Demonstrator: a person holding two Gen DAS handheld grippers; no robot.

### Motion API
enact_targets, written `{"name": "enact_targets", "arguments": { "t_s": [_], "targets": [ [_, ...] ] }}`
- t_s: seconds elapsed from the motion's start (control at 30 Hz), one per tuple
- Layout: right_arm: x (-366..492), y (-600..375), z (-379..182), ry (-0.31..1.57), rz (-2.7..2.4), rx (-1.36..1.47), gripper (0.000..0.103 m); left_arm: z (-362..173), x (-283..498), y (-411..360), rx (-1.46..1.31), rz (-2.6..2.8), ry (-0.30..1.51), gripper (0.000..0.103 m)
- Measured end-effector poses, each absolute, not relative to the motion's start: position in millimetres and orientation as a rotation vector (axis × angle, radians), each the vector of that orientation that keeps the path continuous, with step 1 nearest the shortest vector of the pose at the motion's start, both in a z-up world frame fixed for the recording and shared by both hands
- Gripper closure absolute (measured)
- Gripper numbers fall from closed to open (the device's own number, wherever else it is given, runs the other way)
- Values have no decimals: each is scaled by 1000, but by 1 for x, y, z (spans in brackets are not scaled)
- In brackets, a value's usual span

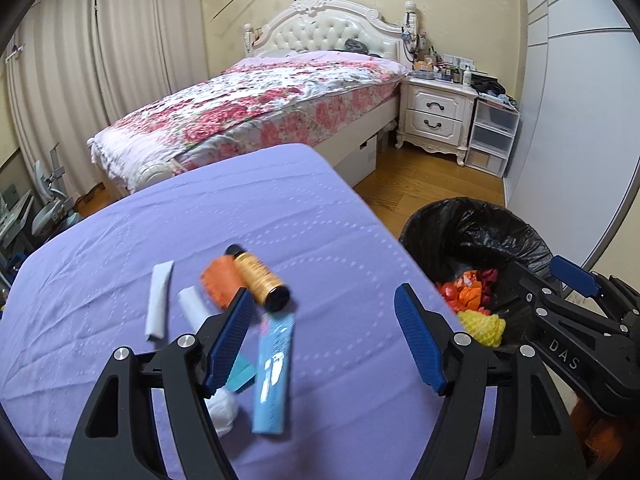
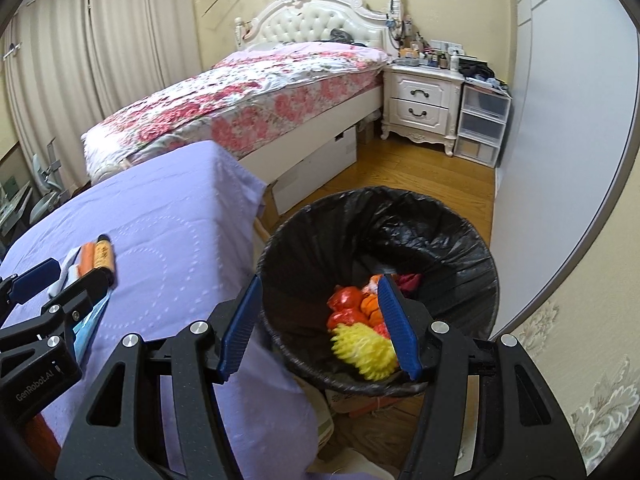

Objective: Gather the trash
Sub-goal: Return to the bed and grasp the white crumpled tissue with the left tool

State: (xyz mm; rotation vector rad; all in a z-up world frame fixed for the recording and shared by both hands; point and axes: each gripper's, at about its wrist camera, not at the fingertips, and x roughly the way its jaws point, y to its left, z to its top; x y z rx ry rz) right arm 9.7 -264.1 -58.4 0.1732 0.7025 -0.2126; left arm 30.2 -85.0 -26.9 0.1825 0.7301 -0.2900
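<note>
Trash lies on a purple-covered table (image 1: 120, 240): a gold bottle with black caps (image 1: 258, 278), an orange wrapper (image 1: 219, 282), two grey-white strips (image 1: 158, 300), a light blue packet (image 1: 274, 376) and a white crumpled wad (image 1: 224, 410). My left gripper (image 1: 324, 338) is open and empty above the blue packet. My right gripper (image 2: 320, 326) is open and empty over the black-lined trash bin (image 2: 440, 232), which holds red, orange and yellow trash (image 2: 364, 344). The bin also shows in the left wrist view (image 1: 472, 232). The bottle shows in the right wrist view (image 2: 102, 254).
The bin stands on the wood floor (image 2: 420, 168) right of the table. A bed with a floral cover (image 1: 256, 100) lies behind. A white nightstand (image 1: 436, 116) and plastic drawers (image 1: 492, 136) stand by a grey wardrobe (image 1: 580, 120).
</note>
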Motion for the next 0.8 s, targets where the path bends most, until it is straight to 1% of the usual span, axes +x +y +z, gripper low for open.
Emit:
{"name": "enact_targets", "arguments": {
  "t_s": [0.23,0.47,0.73,0.77,0.8],
  "targets": [
    [0,-234,-54,694,-155,145,44,-29,15,-47,156,-217,734,32],
    [-2,-207,-52,695,-101,116,44,-46,14,-8,122,-144,778,32],
    [1,-190,-54,713,-66,93,44,-59,23,3,79,-170,832,32],
    [1,-188,-55,715,-63,90,44,-59,22,3,82,-180,830,33],
    [1,-187,-56,717,-61,87,44,-59,22,2,83,-188,830,36]
  ]
}}
